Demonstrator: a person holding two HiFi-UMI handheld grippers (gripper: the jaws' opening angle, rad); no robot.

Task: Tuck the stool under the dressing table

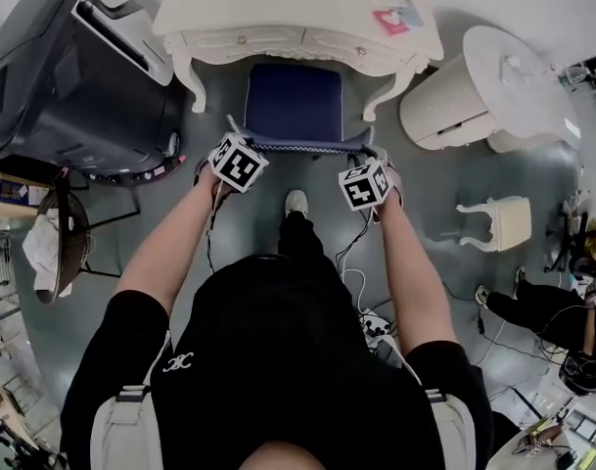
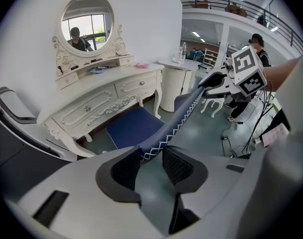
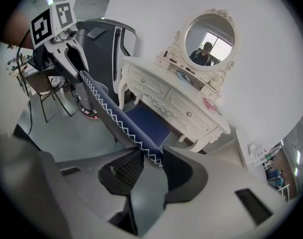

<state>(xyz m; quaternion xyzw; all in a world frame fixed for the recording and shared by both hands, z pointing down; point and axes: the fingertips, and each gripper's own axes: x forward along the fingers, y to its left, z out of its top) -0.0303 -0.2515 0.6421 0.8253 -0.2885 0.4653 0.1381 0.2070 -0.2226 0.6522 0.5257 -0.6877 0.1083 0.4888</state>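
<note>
Pushing the stool under the desk: left gripper and right gripper jaws each pinched its back rail. The seat stood between the desk's front legs, likely needing a further straight push.

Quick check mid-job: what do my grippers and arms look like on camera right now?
The left gripper and right gripper have light grey bodies with black ribbed pads. Each carries a white cube printed with black square markers. Thin cables trail from them. The person wears a black short-sleeved top under pale shoulder straps.
</note>
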